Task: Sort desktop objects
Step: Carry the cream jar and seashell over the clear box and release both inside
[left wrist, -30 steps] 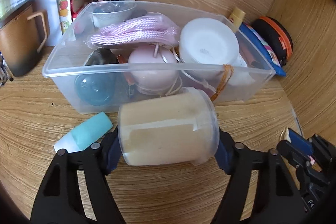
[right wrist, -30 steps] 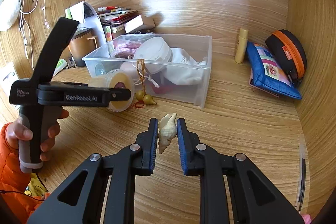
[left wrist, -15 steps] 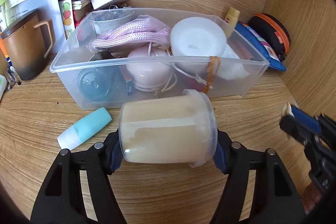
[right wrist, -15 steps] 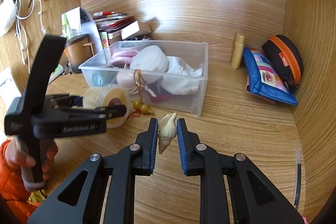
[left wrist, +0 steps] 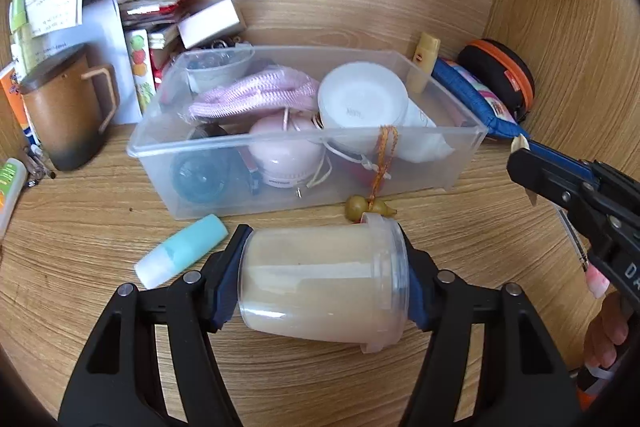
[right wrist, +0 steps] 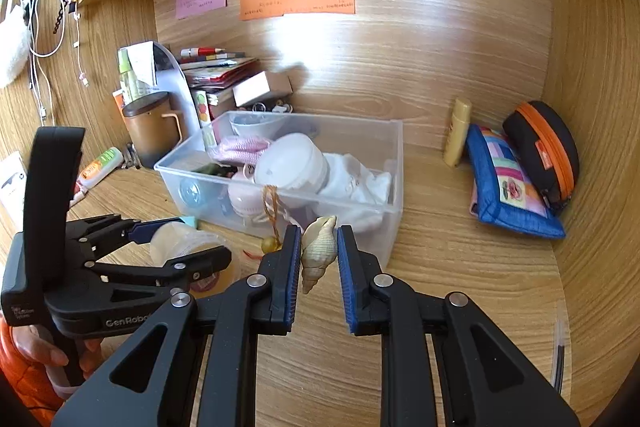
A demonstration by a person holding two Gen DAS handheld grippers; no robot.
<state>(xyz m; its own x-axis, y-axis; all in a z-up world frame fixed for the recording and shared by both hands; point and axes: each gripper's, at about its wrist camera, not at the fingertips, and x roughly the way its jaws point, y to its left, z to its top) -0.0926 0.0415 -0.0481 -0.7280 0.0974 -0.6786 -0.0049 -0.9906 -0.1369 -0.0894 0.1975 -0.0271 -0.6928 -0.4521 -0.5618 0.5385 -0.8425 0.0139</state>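
Observation:
My left gripper [left wrist: 324, 279] is shut on a clear plastic jar [left wrist: 324, 291] of beige powder, held on its side above the desk in front of the clear storage bin [left wrist: 400, 167]. My right gripper [right wrist: 319, 255] is shut on a cream spiral seashell [right wrist: 318, 253], held in front of the bin's near right corner [right wrist: 390, 223]. The bin holds a pink cord, a white round case, a pink device and a blue ball. A gourd charm [left wrist: 370, 209] on an orange string hangs over its front wall. The jar also shows in the right wrist view [right wrist: 180, 243].
A teal-capped tube [left wrist: 180, 251] lies on the desk left of the jar. A brown mug [left wrist: 64, 115], books and papers stand at the back left. A yellow tube [right wrist: 458, 133], a blue pouch [right wrist: 510, 187] and a black-orange case [right wrist: 544, 151] sit at the right wall.
Both grippers have pulled back and risen from the bin, each still holding its object. The gourd charm now shows beyond the jar. The right gripper now shows higher at the left view's right edge.

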